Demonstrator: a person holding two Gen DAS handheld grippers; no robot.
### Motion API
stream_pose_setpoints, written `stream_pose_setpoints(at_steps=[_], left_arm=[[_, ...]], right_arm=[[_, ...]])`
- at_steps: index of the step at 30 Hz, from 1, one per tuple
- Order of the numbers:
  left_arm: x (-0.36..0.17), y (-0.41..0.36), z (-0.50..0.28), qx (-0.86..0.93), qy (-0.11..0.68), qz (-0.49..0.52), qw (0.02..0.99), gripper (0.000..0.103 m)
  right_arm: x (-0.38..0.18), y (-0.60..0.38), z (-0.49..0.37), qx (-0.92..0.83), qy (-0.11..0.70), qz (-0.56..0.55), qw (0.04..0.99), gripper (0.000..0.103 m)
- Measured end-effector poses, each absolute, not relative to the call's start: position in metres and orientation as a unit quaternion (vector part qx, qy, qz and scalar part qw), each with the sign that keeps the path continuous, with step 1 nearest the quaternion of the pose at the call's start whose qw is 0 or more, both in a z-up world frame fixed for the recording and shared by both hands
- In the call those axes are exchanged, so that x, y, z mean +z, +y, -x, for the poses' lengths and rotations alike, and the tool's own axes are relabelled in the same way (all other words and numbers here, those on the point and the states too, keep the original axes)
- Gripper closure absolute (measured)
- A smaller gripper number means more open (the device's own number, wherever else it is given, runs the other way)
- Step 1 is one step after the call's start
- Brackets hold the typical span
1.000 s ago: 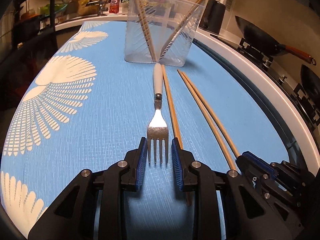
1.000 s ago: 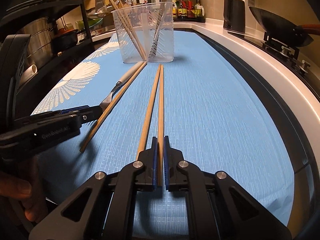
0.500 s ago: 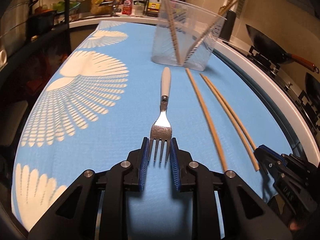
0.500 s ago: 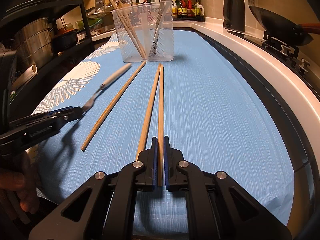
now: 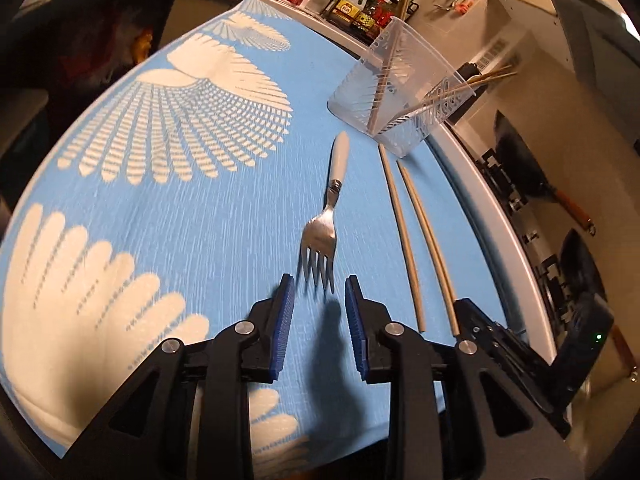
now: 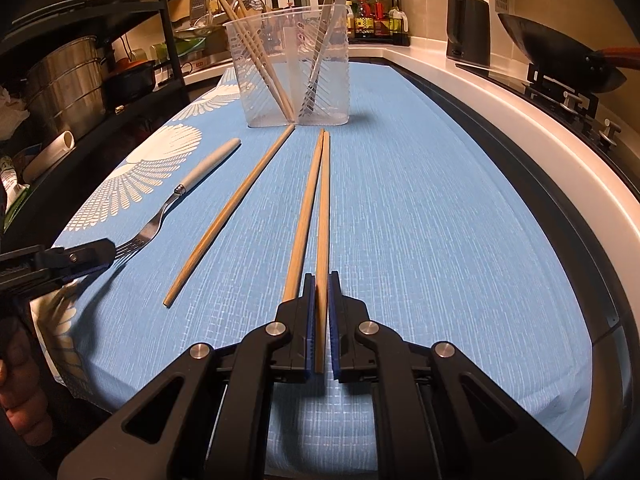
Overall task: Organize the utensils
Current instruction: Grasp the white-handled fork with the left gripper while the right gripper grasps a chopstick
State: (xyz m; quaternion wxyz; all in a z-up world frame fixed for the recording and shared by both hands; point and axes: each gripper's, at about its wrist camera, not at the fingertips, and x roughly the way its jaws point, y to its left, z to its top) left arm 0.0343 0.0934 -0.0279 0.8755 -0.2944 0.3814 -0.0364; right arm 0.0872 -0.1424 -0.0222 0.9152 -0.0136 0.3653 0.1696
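A fork [image 5: 325, 216] with a pale handle lies on the blue cloth, tines toward my left gripper [image 5: 319, 289]. The left gripper is open, just short of the tines and raised a little above the cloth. The fork also shows in the right wrist view [image 6: 176, 200]. My right gripper [image 6: 318, 280] is shut on the near end of a wooden chopstick [image 6: 323, 208]; a second chopstick [image 6: 305, 208] lies against it on the left. A third chopstick [image 6: 232, 212] lies loose. A clear plastic holder [image 6: 296, 68] with several chopsticks stands farther back.
The blue cloth [image 6: 420, 220] with white shell prints covers the counter. A white counter edge [image 6: 520, 136] and a stove with a wok [image 6: 560, 60] run along the right. A black rack with pots [image 6: 72, 80] stands left. A dark kettle [image 6: 468, 28] stands far back.
My left gripper has opened wider, pulled back from the fork's tines, lifted and tilted. The fork has swung left, away from the loose chopstick. My right gripper has stayed shut on its chopstick.
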Motion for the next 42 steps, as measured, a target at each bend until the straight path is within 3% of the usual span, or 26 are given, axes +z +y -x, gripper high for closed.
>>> stream_pose_setpoints(at_steps=[7, 11, 13, 21, 26, 42], left_arm=[[-0.033, 0.090, -0.051, -0.041, 0.368, 0.321, 0.872, 0.076], [-0.029, 0.081, -0.058, -0.030, 0.365, 0.287, 0.886, 0.077], [-0.028, 0.072, -0.062, -0.016, 0.369, 0.248, 0.895, 0.090], [-0.006, 0.044, -0.054, 0.028, 0.335, 0.085, 0.938, 0.101], [0.000, 0.027, -0.044, 0.000, 0.320, 0.032, 0.947, 0.101], [-0.020, 0.021, -0.060, -0.030, 0.348, 0.067, 0.935, 0.100]], right_arm=[[-0.023, -0.141, -0.087, 0.168, 0.362, 0.011, 0.917, 0.096], [-0.023, -0.141, -0.087, 0.169, 0.363, 0.009, 0.916, 0.095], [-0.023, -0.141, -0.088, 0.169, 0.363, 0.009, 0.916, 0.096], [-0.023, -0.141, -0.087, 0.169, 0.363, 0.007, 0.916, 0.096], [-0.023, -0.141, -0.086, 0.170, 0.364, 0.006, 0.916, 0.096], [-0.023, -0.142, -0.085, 0.174, 0.362, 0.006, 0.916, 0.096]])
